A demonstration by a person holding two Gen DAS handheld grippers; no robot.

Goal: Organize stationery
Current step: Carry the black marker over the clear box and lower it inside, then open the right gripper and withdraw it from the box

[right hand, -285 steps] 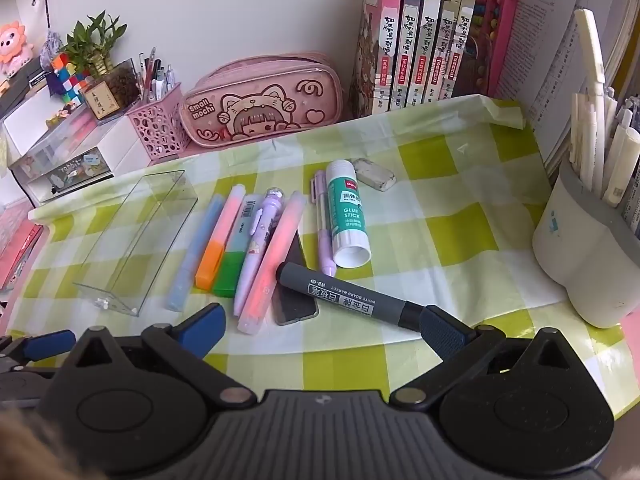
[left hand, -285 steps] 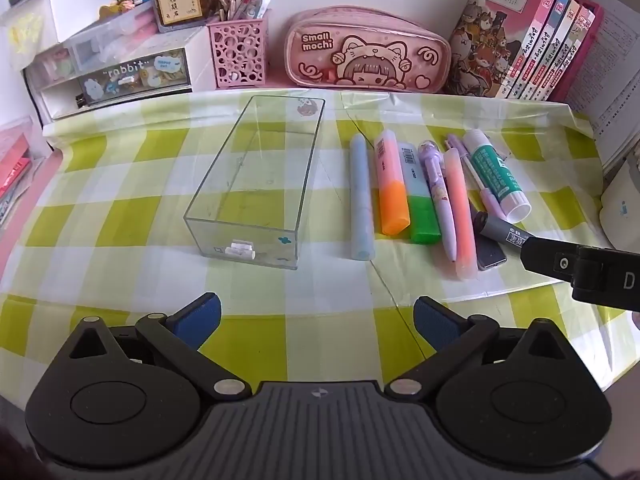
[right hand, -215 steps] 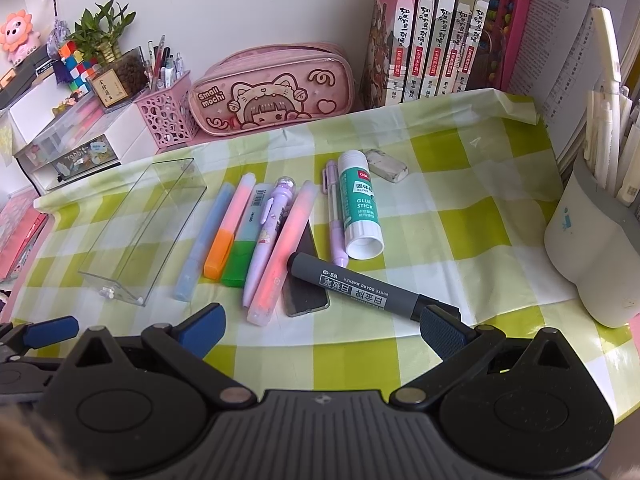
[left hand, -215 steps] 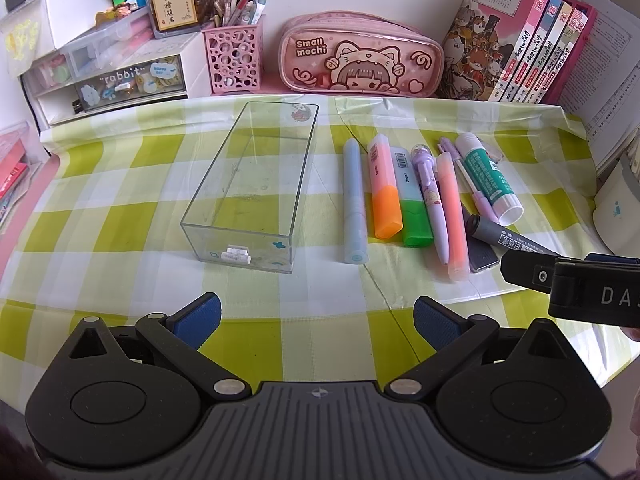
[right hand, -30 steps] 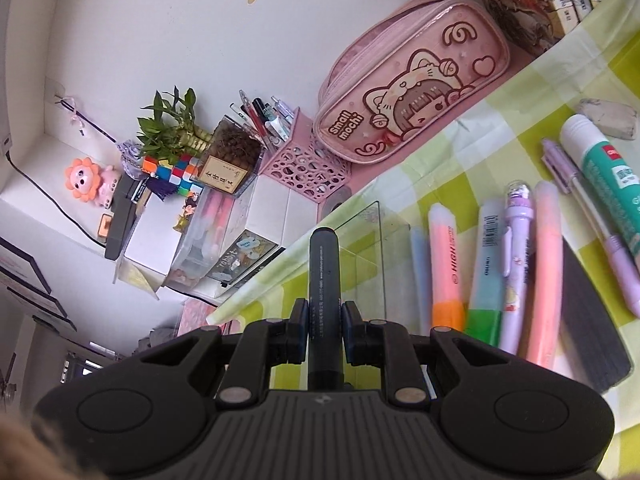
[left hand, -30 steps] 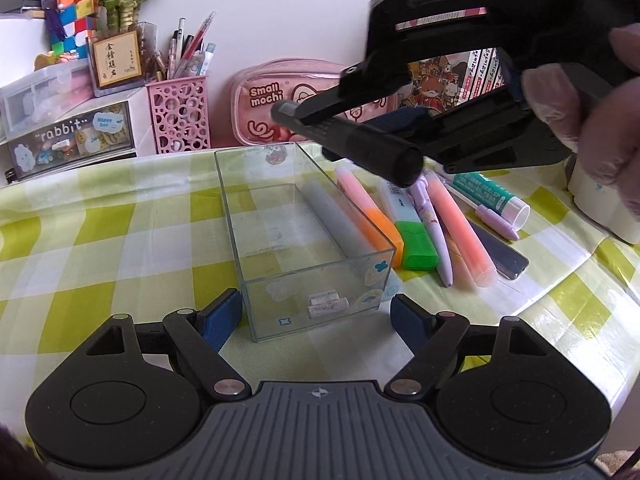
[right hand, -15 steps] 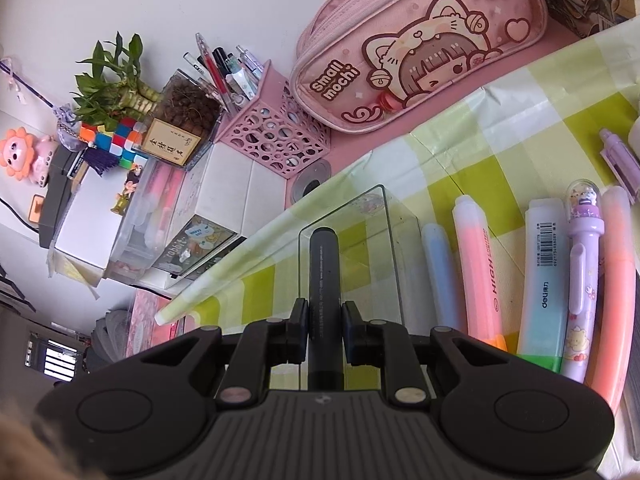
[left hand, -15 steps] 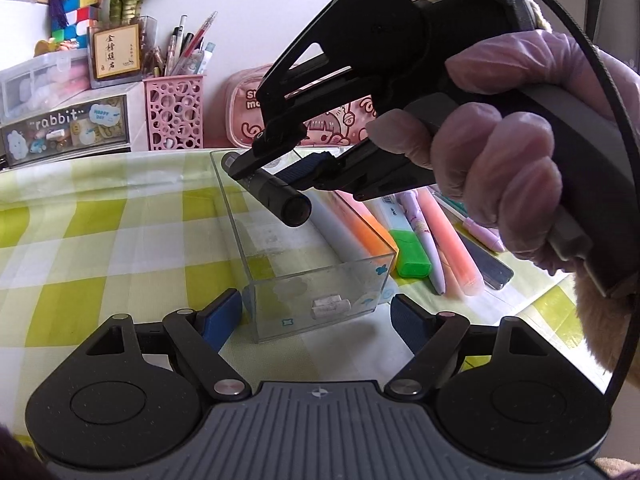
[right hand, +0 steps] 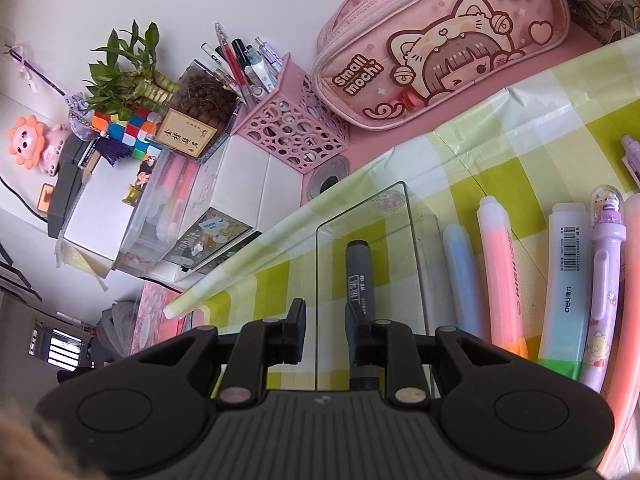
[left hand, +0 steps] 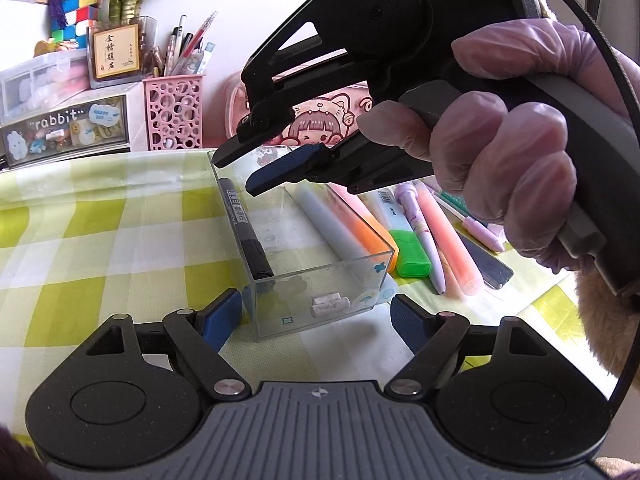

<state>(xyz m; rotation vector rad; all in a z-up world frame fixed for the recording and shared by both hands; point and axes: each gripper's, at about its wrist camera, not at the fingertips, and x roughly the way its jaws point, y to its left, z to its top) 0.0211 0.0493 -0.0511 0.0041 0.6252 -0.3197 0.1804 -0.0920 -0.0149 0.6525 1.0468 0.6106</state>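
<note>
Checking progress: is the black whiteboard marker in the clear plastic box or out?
In: the black whiteboard marker lies along the clear plastic box's left wall.

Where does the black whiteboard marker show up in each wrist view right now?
Left wrist: black marker left of centre, inside the clear box along its left wall.
Right wrist: marker at lower centre, inside the box, just ahead of the gripper's fingers.
Shared landmark: pink pencil case.

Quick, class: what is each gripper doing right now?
Left gripper: closed on the clear box.
Right gripper: jaws opening, empty; black marker lies in the box.
</note>
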